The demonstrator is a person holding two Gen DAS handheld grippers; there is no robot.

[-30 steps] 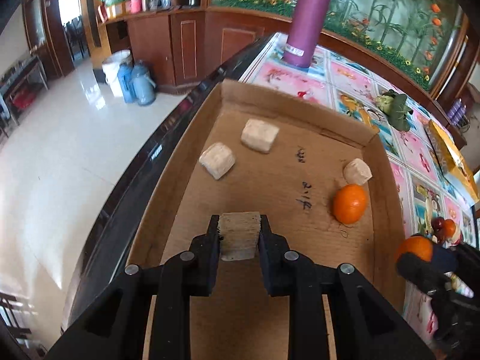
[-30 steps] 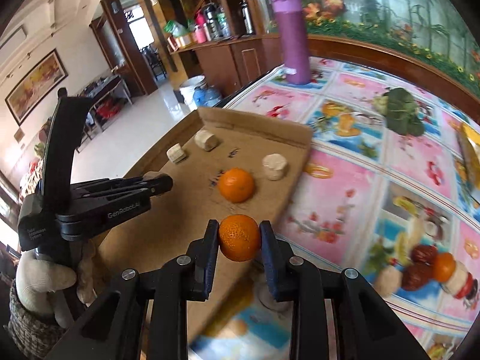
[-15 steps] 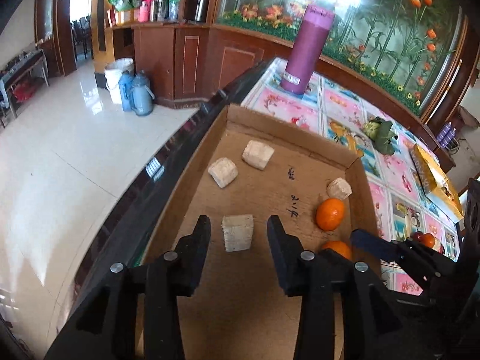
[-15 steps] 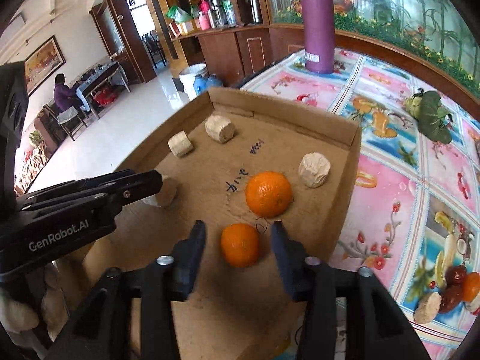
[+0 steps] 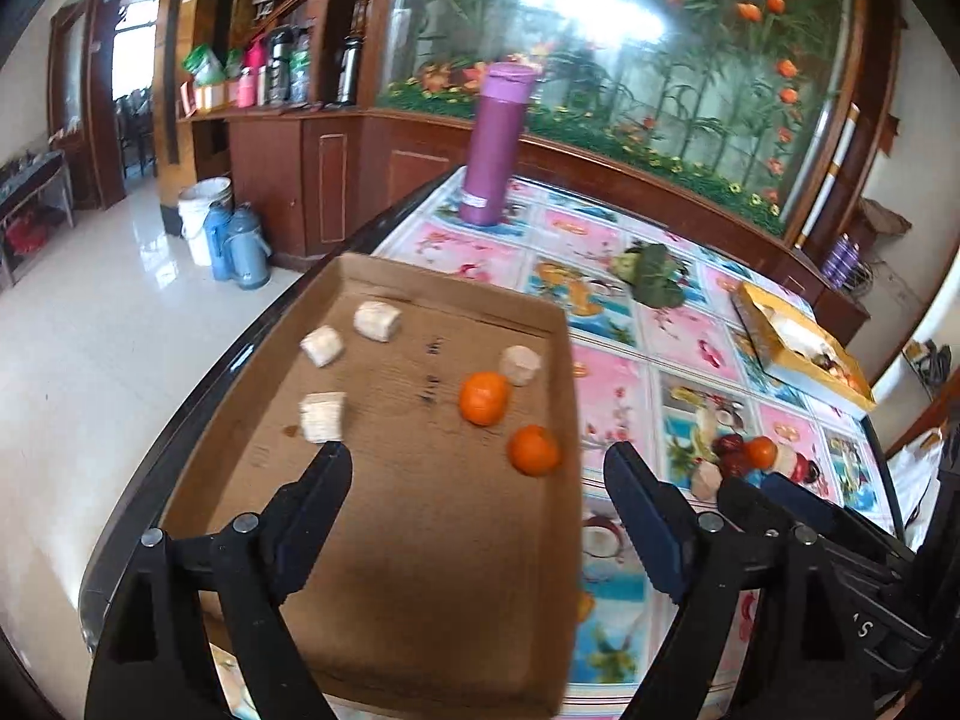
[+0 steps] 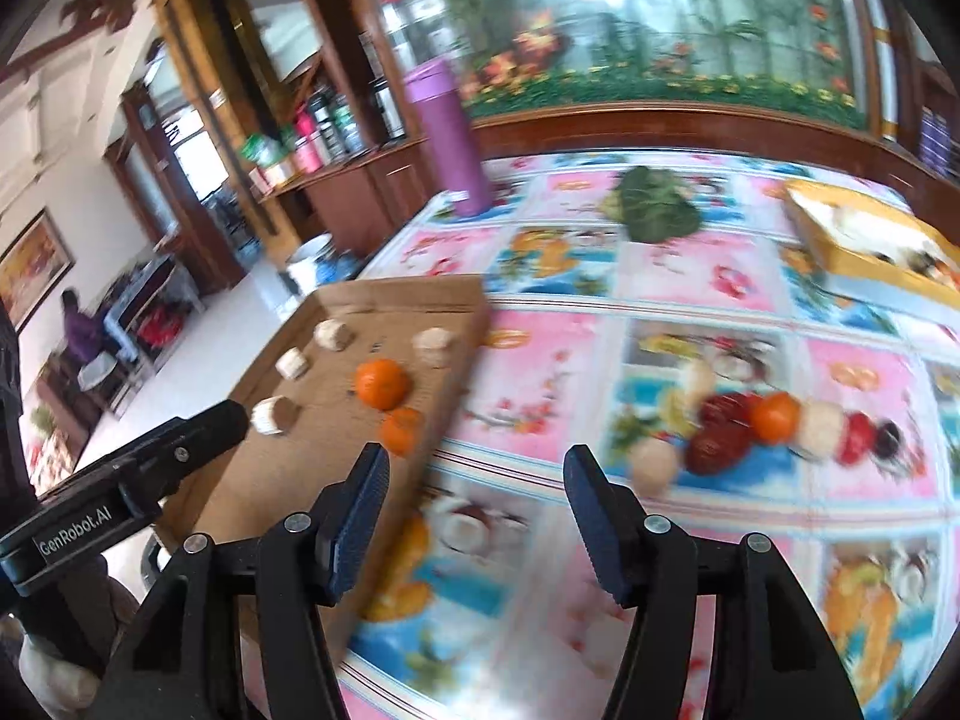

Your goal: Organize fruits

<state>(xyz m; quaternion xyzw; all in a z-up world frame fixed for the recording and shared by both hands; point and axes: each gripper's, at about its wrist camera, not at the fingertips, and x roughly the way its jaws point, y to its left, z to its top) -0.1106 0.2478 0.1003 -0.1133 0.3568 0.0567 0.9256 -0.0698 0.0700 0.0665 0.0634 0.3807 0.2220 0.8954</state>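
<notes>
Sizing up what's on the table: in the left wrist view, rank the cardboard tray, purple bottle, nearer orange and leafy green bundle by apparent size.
1. cardboard tray
2. purple bottle
3. leafy green bundle
4. nearer orange

Bundle and orange look close; the bundle lies farther away, so their order is unsure.

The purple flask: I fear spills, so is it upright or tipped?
Upright. The purple flask stands on its base on the tablecloth, its lid on top.

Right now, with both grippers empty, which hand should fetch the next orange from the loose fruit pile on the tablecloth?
Right. The right gripper, jaws opening and empty, already faces the small round orange in the pile. The left gripper hangs over the brown cardboard tray, farther away.
</notes>
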